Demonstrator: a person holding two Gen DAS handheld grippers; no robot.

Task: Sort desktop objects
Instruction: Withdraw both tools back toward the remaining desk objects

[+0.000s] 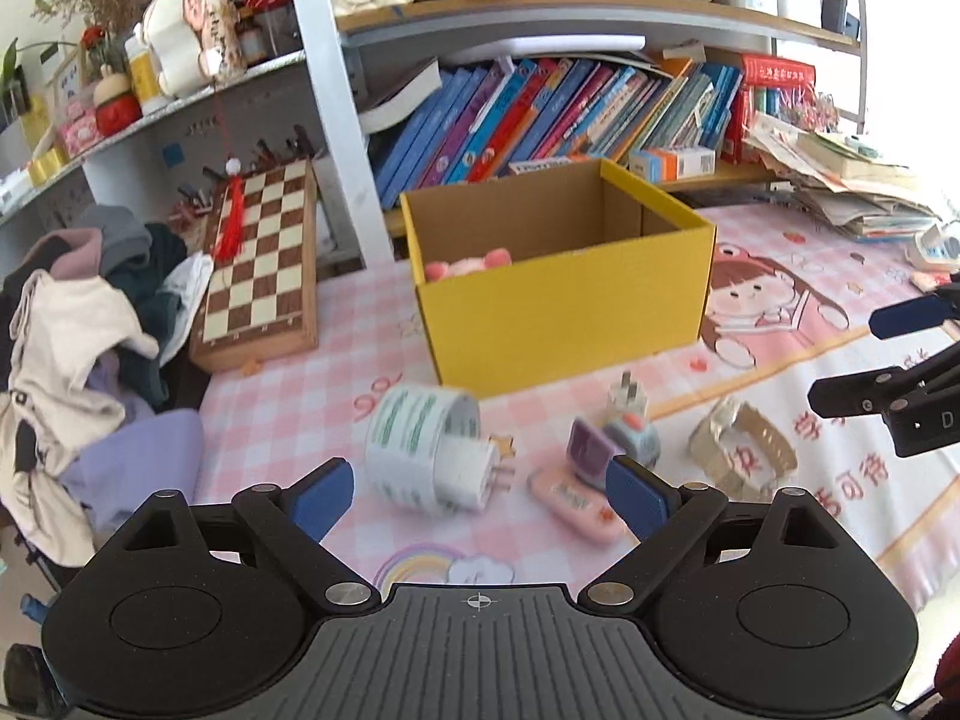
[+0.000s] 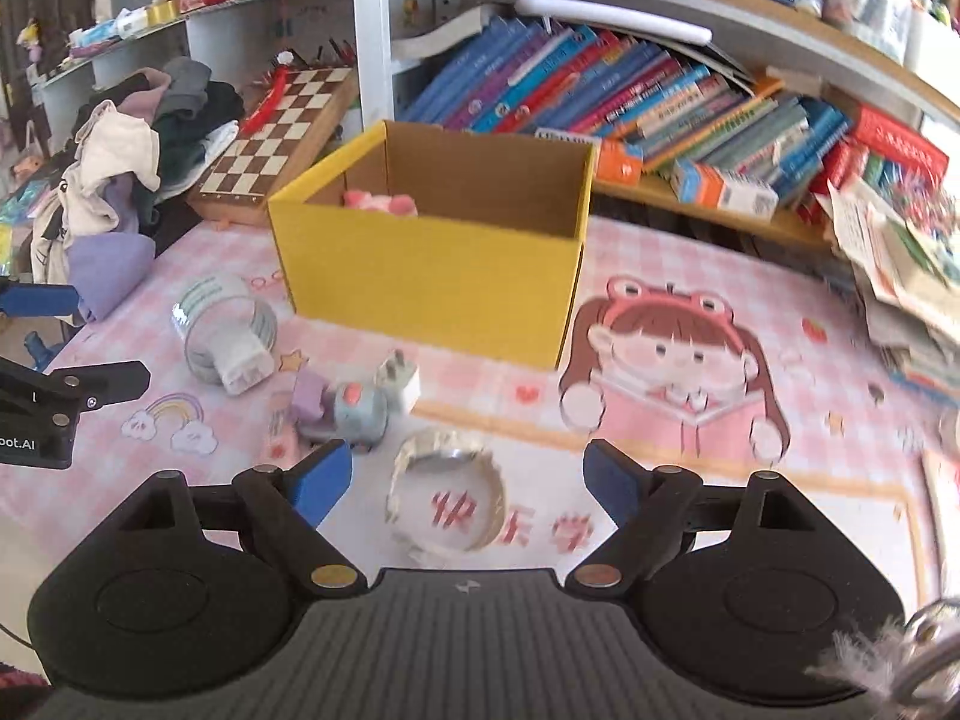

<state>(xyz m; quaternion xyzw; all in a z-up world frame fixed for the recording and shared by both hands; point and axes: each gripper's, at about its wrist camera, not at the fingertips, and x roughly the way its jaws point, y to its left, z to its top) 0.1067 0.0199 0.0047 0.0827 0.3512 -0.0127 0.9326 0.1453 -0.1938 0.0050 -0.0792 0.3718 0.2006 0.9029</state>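
Hovering low over the bench [image 1: 336, 372], which wears a pink checked cloth with a cartoon girl printed on it, the left tool [image 1: 480, 495] has its blue pads spread wide with nothing between them; ahead of it, at the lower centre of the left wrist view, lies a roll of white tape [image 1: 420, 444] on its side with a white plug adapter [image 1: 474, 468] sitting in its core. Just right of the tape are a pink flat case [image 1: 576, 504], a small purple block [image 1: 591, 450], a grey-blue toy [image 1: 636, 441] and a second white plug [image 1: 627, 402], all bunched close together, and further right a metal watch [image 1: 744, 450] with its band curled. The right tool [image 2: 468, 483] is also open and empty, its jaws standing either side of the watch [image 2: 447, 504] at the lower centre of the right wrist view, without touching it; the watch is blurred there. Behind the clutter, at the centre of both views, stands the open yellow cardboard box [image 1: 564, 306], with a pink plush toy [image 1: 468, 264] inside against its left wall. A chessboard [image 1: 264, 258] leans at the left, beside a heap of clothes [image 1: 90, 324], and a row of books [image 1: 540, 114] fills the shelf behind the box.
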